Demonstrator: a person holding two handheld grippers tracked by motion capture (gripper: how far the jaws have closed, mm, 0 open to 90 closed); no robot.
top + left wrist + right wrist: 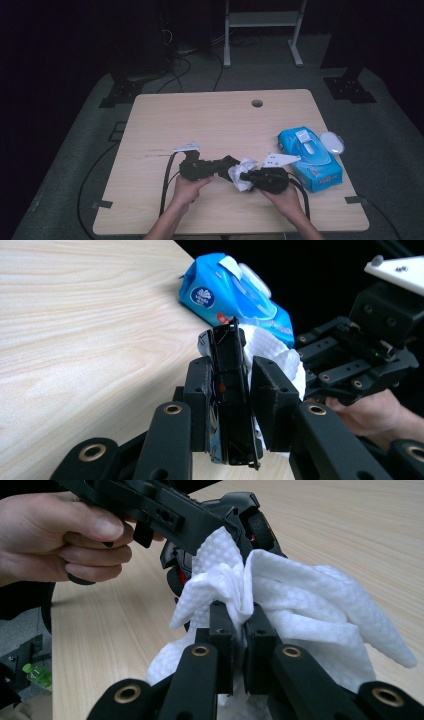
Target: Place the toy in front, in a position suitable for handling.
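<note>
While the white wipe (242, 176) hangs bunched just above the table (210, 120) near its front edge, it presses against a flat black object (231, 395) set upright on edge. The right gripper (239, 625) has its jaws pinched tight on the wipe's folds; the left gripper (231, 390) is clamped on the black object, tip to tip with the right one. Both hands (189, 189) reach in from the near edge. A blue wipes pack (310, 157) lies to the right.

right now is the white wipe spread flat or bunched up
Bunched up: the white textured wipe is crumpled into folds, pinched in the right gripper and pressed against a black object.
</note>
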